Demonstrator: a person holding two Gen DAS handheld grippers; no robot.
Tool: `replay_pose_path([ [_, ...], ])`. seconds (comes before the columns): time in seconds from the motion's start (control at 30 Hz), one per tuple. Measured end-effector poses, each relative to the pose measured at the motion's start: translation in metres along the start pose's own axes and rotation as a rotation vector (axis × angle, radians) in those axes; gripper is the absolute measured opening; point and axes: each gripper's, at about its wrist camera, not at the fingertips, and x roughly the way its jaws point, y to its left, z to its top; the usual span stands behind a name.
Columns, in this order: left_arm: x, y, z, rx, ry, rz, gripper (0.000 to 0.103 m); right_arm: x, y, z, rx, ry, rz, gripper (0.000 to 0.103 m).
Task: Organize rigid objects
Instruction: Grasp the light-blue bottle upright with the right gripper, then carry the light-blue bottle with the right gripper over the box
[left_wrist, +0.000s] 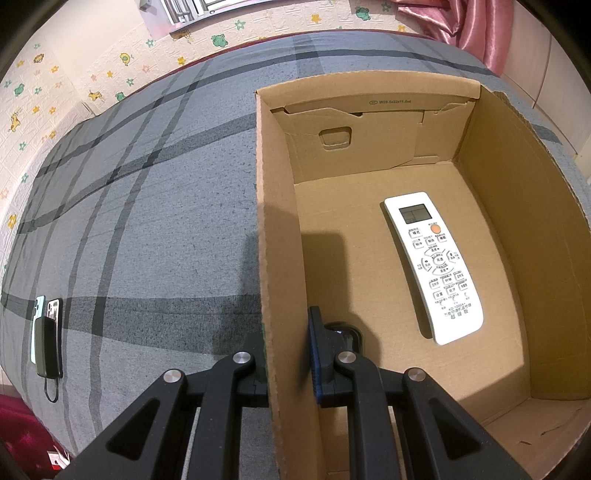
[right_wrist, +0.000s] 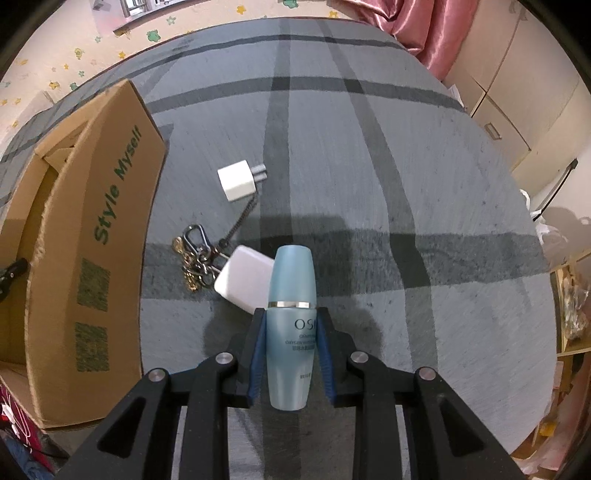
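A pale blue bottle (right_wrist: 291, 328) is held between the blue pads of the right gripper (right_wrist: 291, 354), which are closed on its lower body. The bottle is slim and rounded, with a frosted blue cap, a thin silver ring between cap and body, and white printed letters that are seen upside down. It is pointed away from the camera, above a grey bed cover (right_wrist: 406, 184) with dark crossing stripes.

On the cover, just beyond the bottle, a white charger block (right_wrist: 242, 282) is seen, partly hidden by the cap. A bunch of keys with metal clips (right_wrist: 195, 254) lies beside it, and a thin chain leads up to a smaller white plug adapter (right_wrist: 236, 181). To the left stands a cardboard box (right_wrist: 92, 258) with green letters printed on its outer wall.

In the left wrist view, the left wall of the same box (left_wrist: 280, 258) is gripped by the left gripper (left_wrist: 288, 354): one finger is outside and one inside, and the fingers are pressed together on the cardboard. On the box floor a white remote control (left_wrist: 432, 266) with a small screen and an orange button is laid face up. Far left on the cover, two phones (left_wrist: 46, 332) are lying side by side.
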Motion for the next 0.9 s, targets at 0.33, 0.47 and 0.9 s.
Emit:
replay_pose_path([
  [0.33,0.0,-0.001,0.0,0.002,-0.001,0.002,0.015,-0.032,0.016,0.023,-0.036,-0.064,0.002,0.027],
  [0.47,0.0,-0.002,0.0,0.002,0.0,0.002,0.015,-0.042,0.019,0.031,-0.049,-0.09,0.005,0.027],
  [0.9,-0.002,-0.003,0.0,0.003,-0.001,0.003,0.015,-0.07,0.047,0.054,-0.096,-0.154,0.032,0.027],
])
